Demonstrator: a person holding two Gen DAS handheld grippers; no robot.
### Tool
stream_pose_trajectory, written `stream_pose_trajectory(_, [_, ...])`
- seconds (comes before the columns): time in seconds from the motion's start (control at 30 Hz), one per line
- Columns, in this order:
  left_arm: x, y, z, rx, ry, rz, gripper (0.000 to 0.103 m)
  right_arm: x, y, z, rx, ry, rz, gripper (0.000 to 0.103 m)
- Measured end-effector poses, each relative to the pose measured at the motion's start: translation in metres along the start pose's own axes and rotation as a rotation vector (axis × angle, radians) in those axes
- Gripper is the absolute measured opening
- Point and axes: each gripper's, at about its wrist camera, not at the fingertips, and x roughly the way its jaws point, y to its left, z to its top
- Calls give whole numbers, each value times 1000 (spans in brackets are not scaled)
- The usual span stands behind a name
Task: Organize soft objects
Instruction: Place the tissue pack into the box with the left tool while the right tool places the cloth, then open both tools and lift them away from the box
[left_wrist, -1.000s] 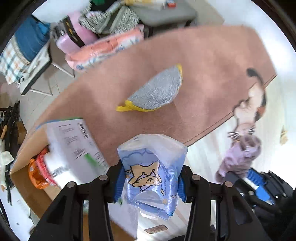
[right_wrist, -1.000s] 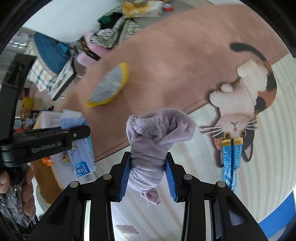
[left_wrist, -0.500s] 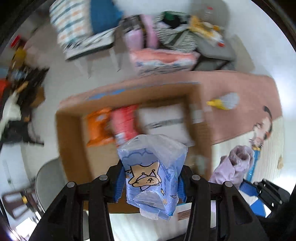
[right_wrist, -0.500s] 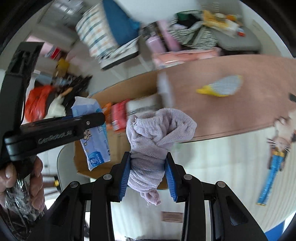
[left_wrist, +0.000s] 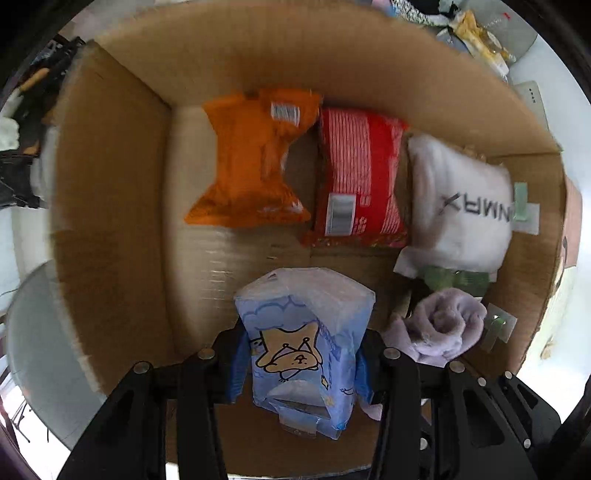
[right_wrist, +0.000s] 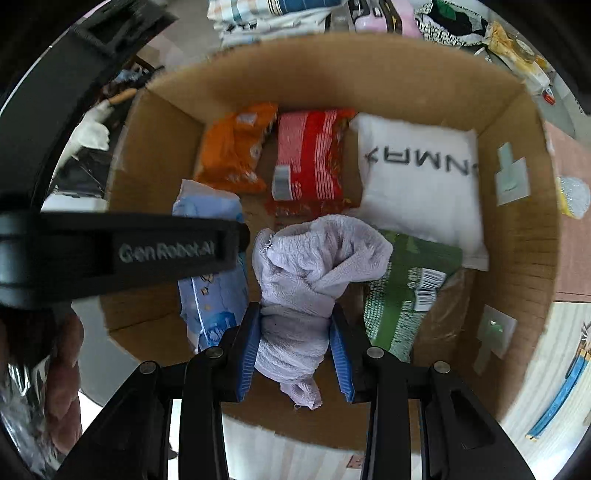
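My left gripper (left_wrist: 301, 363) is shut on a blue tissue pack (left_wrist: 304, 343) with a cartoon bear and holds it over the open cardboard box (left_wrist: 110, 206). My right gripper (right_wrist: 297, 349) is shut on a bunched lilac towel (right_wrist: 314, 266) and holds it over the same box (right_wrist: 517, 266). The towel also shows in the left wrist view (left_wrist: 439, 325), right of the pack. The tissue pack shows in the right wrist view (right_wrist: 214, 273), left of the towel, partly behind the left gripper's black body (right_wrist: 122, 251).
In the box lie an orange packet (left_wrist: 251, 158), a red packet (left_wrist: 358, 173), a white pillow-like bag (left_wrist: 461, 199) and a green packet (right_wrist: 406, 288). Clothes and bags are piled beyond the box (right_wrist: 369, 14). A pink rug (right_wrist: 569, 229) lies to its right.
Both grippers have swung from above the pink rug over to the cardboard box and come close above its inside. Each still holds its object.
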Motion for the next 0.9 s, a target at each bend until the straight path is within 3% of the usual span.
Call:
stream_pose_trajectory(0.23, [19, -1, -2, 18, 42, -44, 50, 21, -5, 8, -2, 47, -36, 40])
stream_pose_trajectory(0.33, [12, -3, -5, 21, 31, -60, 65, 20, -6, 9, 20, 55, -29, 53])
stream_pose_trajectory(0.37, [7, -3, -8, 27, 18, -47, 70, 19, -8, 14, 27, 54, -27, 67])
stream_pose_trajectory(0.4, [0, -5, -12, 35, -1, -42, 72, 14, -9, 13, 30, 47, -28, 74])
stream_pose_trajectory(0.47, [-9, -7, -18, 46, -16, -43, 87, 5, -11, 10, 37, 41, -32, 74])
stream_pose_trajectory(0.6, [-31, -13, -38, 57, -57, -34, 91, -19, -13, 5, 38, 23, -53, 80])
stream_pose_trajectory(0.67, [-42, -17, -53, 69, -92, -14, 101, -33, -16, 0, 33, -4, -67, 88])
stream_pose_trajectory(0.8, [-64, -19, -78, 60, -204, 38, 101, -66, -23, -14, 37, -62, -105, 103])
stream_pose_trajectory(0.9, [-84, -18, -87, 45, -284, 52, 101, -91, -32, -27, 63, -106, -125, 103])
